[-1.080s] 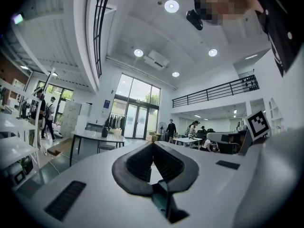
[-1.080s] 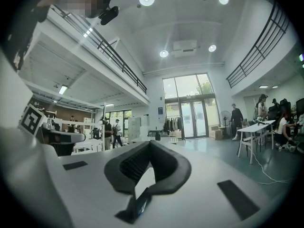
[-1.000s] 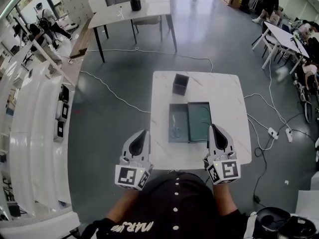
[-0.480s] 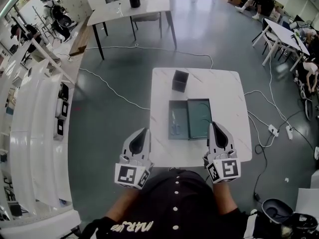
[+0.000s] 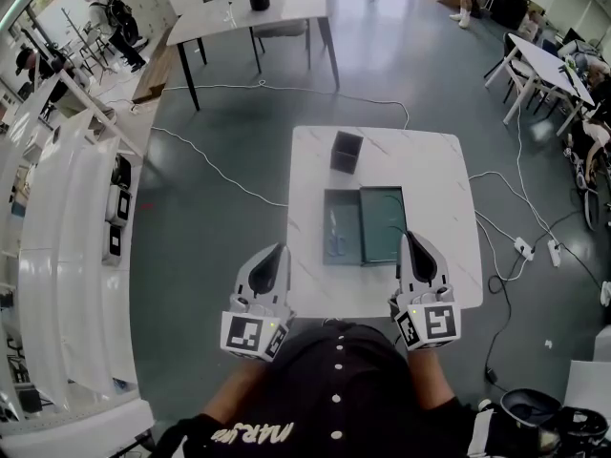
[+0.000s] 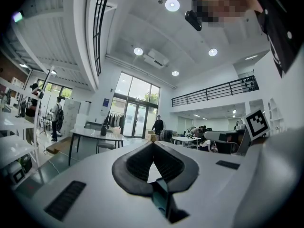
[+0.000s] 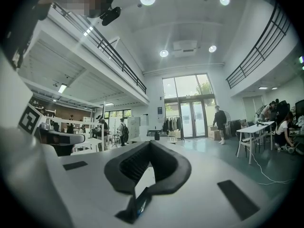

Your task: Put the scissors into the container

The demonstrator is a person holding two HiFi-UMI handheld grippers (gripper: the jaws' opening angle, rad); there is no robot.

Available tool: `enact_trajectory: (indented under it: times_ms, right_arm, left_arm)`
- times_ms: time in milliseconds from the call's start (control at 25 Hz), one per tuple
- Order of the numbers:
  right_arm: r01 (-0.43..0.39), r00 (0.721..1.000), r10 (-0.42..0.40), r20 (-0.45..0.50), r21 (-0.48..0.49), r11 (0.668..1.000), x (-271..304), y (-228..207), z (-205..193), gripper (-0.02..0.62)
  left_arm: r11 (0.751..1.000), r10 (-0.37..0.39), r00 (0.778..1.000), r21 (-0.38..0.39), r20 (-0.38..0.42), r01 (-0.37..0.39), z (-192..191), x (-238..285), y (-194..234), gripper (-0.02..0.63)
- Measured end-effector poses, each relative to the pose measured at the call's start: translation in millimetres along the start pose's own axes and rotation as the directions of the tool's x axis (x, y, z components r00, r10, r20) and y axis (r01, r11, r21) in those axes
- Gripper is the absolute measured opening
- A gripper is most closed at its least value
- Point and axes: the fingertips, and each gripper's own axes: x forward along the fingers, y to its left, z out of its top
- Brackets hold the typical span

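The scissors [image 5: 336, 238] lie in the left tray [image 5: 329, 256] on the table, long axis running near to far. They sit just beyond and between the left gripper [image 5: 277, 252] and right gripper [image 5: 412, 240], seemingly nearer the left. Both grippers' jaws are closed and empty. The container [image 5: 346, 153] stands farther off.

Two trays [image 5: 344, 208] [image 5: 384, 227], one container [image 5: 346, 153] and one pair of scissors [image 5: 336, 242].

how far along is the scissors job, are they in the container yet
Nothing is in hand: the left gripper and right gripper are both shut and empty, held by the near edge of the table. The scissors lie flat in the left half of the teal tray. If the dark box behind it is the target, the whole move is left.
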Motion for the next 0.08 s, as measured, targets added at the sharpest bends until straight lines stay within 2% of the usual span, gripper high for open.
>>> enact_trajectory:
  times_ms: [80]
  right_arm:
    - [-0.009,1.0,0.009,0.008,-0.005,1.0,-0.6,0.8,-2.1,0.013]
  left_arm:
    - [1.0,0.001,1.0,0.001,-0.002,-0.001,-1.5,-0.4,-1.0,0.026]
